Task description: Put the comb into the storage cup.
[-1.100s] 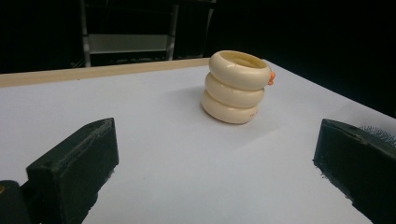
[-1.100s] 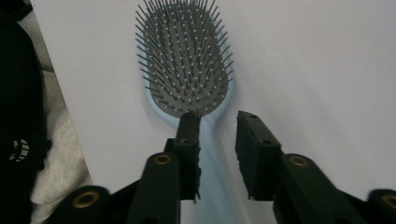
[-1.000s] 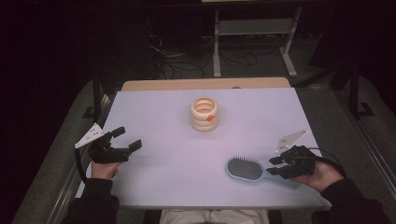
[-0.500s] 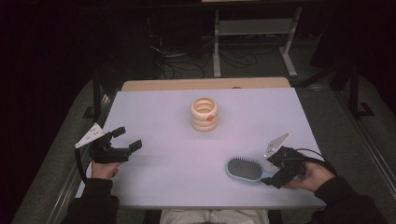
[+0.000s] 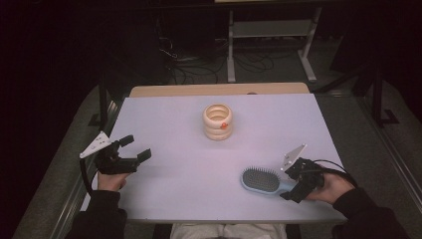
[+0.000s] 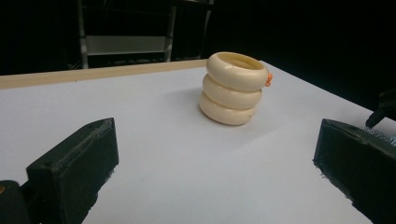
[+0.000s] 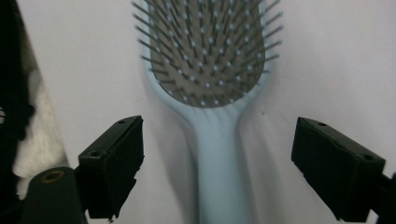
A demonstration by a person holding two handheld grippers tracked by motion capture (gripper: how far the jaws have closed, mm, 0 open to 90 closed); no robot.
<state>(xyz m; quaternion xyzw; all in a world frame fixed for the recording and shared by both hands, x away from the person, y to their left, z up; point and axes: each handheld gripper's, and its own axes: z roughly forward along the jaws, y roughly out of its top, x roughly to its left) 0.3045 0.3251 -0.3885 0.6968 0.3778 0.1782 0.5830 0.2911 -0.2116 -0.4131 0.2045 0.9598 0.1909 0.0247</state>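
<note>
While the person's right hand is bringing the right gripper [image 5: 293, 184] onto the light-blue plastic paddle hairbrush [image 5: 261, 180], the step in hand looks like the approach to a pick, not the pick itself. High view: the hairbrush is lying bristles-up on the white table [image 5: 189, 149], near its front edge, well apart from the cream stack of three rings with an orange tab [image 5: 218, 121], on the person's side of it and to the right. The right gripper is sitting at the handle end of the brush, on the side facing away from the ring stack. The left gripper [image 5: 135, 149] is hovering over the table well left of the ring stack, jaws spread, nothing between them.

Left gripper view: both black jaws are standing wide apart with bare table between, and the ring stack [image 6: 233, 88] is sitting ahead, slightly right, untouched.

Right gripper view: its jaws have just been opening and are now standing wide on either side of the brush handle [image 7: 219, 172], clear gaps on both sides, pads not touching it. The bristle pad [image 7: 208, 46] is lying straight ahead.

Next move, as I read it: keep the handle centred, drop until the pads are level with it, then close. Risk is clipping the table or pinching off-centre so the brush is swinging on lift.
</note>
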